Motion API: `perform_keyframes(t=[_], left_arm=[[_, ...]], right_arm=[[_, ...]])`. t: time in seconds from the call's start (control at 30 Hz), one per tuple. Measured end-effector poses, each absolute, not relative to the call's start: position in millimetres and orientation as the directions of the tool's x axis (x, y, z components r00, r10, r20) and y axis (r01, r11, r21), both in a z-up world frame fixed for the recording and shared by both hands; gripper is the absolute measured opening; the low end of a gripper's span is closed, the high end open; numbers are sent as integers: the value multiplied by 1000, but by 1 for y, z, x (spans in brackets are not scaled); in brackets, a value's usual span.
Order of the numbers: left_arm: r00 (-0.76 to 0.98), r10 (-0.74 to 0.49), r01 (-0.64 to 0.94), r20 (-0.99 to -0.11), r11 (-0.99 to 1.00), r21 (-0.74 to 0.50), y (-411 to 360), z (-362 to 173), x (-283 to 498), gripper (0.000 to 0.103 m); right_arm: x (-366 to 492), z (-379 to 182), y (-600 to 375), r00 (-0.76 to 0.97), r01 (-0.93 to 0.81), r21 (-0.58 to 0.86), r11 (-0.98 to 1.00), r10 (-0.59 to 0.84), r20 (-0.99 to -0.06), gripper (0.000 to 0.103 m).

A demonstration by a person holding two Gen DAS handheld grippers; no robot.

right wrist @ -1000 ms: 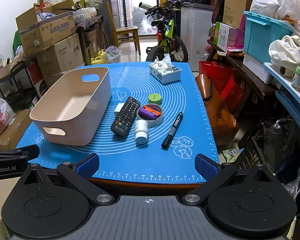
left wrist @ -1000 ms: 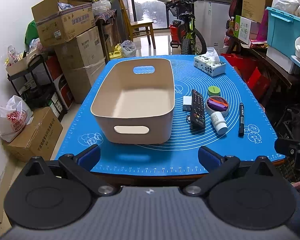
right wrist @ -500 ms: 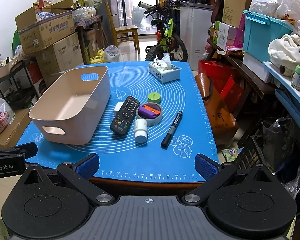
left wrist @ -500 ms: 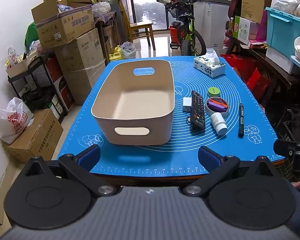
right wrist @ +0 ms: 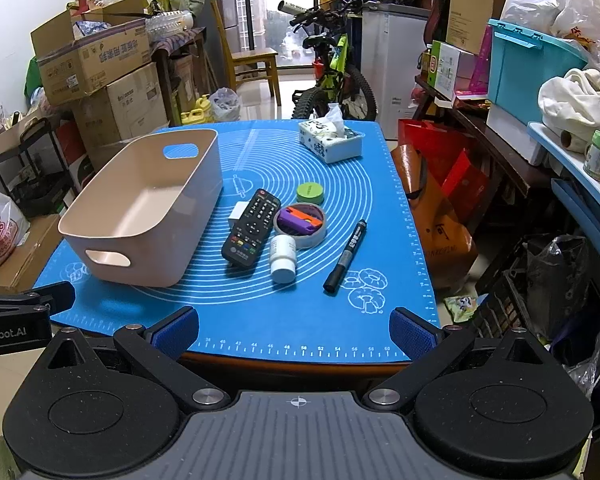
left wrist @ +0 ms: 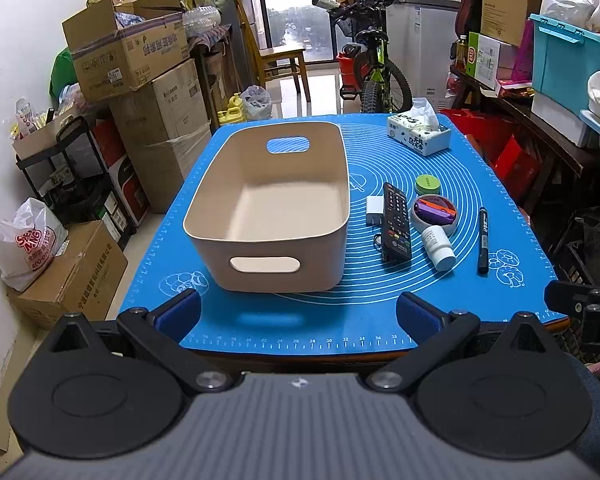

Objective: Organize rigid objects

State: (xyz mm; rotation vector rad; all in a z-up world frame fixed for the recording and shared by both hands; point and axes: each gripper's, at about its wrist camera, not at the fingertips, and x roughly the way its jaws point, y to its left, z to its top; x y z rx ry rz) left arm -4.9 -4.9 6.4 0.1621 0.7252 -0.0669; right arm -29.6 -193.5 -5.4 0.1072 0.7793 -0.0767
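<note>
Meanwhile, both grippers' fingers spread, grasping nothing; beige bin (left wrist: 268, 208) is bare. Best: right gripper (right wrist: 294, 330) pinches marker (right wrist: 346, 255) at 12 o'clock mid-barrel, w/ fingers square.

So the beige plastic bin (left wrist: 268, 216) sits on the left of the bench's blue silicone mat (left wrist: 340, 312). Right of it: small white charger (left wrist: 374, 210), black remote (left wrist: 396, 222), white pill bottle (left wrist: 439, 248), then the black marker (left wrist: 483, 240). Round grey tape roll (left wrist: 435, 216) lies behind the bottle, green round tin (left wrist: 427, 184) further back, tissue box (left wrist: 418, 136) at the far edge.
</note>
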Motion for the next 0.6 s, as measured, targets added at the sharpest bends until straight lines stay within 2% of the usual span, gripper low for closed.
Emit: perform_keyframes(t=[0.6], left_arm=[[760,9,105,-650,985,136,2,20,9,102]], right_arm=[[-23,-1,-192,715,100,70,992,-23,-699,100]])
